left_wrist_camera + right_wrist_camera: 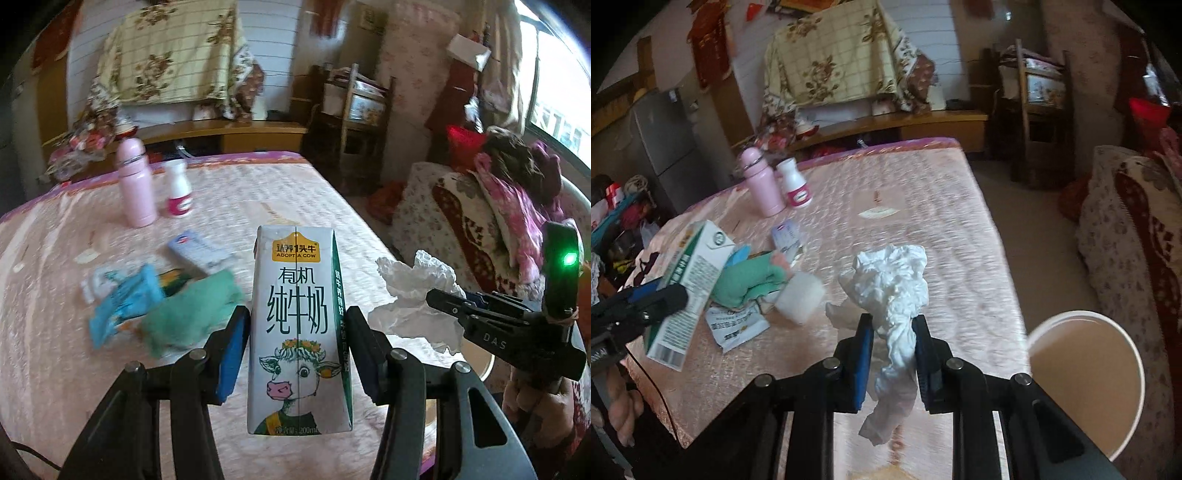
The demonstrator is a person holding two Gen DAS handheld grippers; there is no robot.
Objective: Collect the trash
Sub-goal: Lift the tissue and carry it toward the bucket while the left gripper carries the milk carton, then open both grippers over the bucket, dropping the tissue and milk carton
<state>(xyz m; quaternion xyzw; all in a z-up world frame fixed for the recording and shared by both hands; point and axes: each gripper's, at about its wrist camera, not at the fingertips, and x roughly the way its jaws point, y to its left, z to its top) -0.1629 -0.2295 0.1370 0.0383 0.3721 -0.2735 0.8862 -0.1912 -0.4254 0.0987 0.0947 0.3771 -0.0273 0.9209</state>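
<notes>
Gripping a milk carton in my left gripper, I clamp crumpled tissue in the right gripper beside a white bin.

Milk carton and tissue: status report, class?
Left gripper shut on milk carton. Right gripper shut on crumpled tissue. White bin beside table, unobstructed.

My milk carton was white with green lettering and a cartoon cow; my crumpled tissue was plain white, the surface pale pink, my gripper pads blue.
</notes>
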